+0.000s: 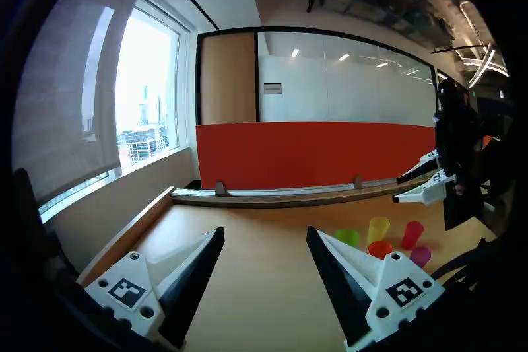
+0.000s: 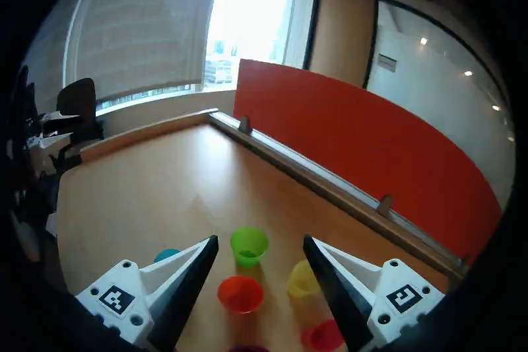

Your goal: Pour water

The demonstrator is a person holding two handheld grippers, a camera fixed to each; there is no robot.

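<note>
Right tool (image 2: 259, 240): fingers spread, empty, poised over upright plastic cups on the bench (image 2: 145, 180). Green cup (image 2: 249, 246) sits straight ahead between the tips. Orange cup (image 2: 240, 293) is nearer, and yellow cup (image 2: 303, 278) is just beside the right finger. Left tool (image 1: 265, 230): released, empty, with the cups well off to its right. Judgement: right hand is nearer; which cup holds water, cannot tell.

Six small plastic cups stand upright, mouths open, in a loose cluster on the wooden counter (image 2: 165, 180). In the right gripper view:
- The green cup (image 2: 249, 246) is farthest.
- The orange cup (image 2: 241, 294) sits just nearer.
- The yellow cup (image 2: 300, 279) is to the right.
- The red cup (image 2: 322, 337) is nearest.
- The teal cup (image 2: 166, 255) is at left, partly hidden.

In the left gripper view, the purple cup (image 1: 420, 256) is nearest.
</note>
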